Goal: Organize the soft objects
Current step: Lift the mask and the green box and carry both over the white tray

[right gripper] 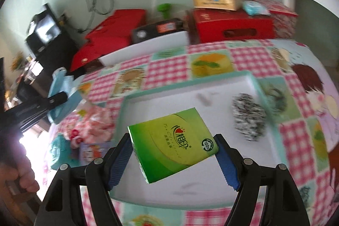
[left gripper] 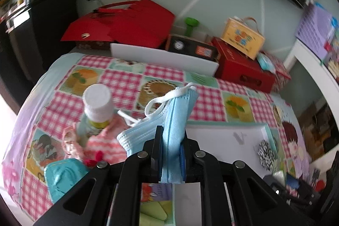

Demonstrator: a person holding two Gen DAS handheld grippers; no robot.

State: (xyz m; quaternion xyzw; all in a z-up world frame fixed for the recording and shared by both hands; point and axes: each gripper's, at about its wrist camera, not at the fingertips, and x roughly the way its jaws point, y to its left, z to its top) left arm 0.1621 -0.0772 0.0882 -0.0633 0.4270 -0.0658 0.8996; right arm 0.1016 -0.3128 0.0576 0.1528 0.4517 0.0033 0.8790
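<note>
Between the right gripper [right gripper: 173, 159] jaws, a green tissue pack [right gripper: 172, 144] is clamped above the white tray [right gripper: 148, 96]. Left gripper [left gripper: 170, 146] pinches blue face masks [left gripper: 173, 120], off-tray. One speckled scrunchie [right gripper: 249, 117] lies in the tray; pink cloth [left gripper: 103, 141] farther left still waits.

Red boxes [left gripper: 243, 66], green dumbbell [left gripper: 190, 24], white-capped bottle [left gripper: 97, 107]

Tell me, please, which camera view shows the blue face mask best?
The left wrist view: the blue face mask fills the centre, clamped in the left gripper, its white ear loops visible. The right wrist view shows it only small and blurred at the left edge.
</note>
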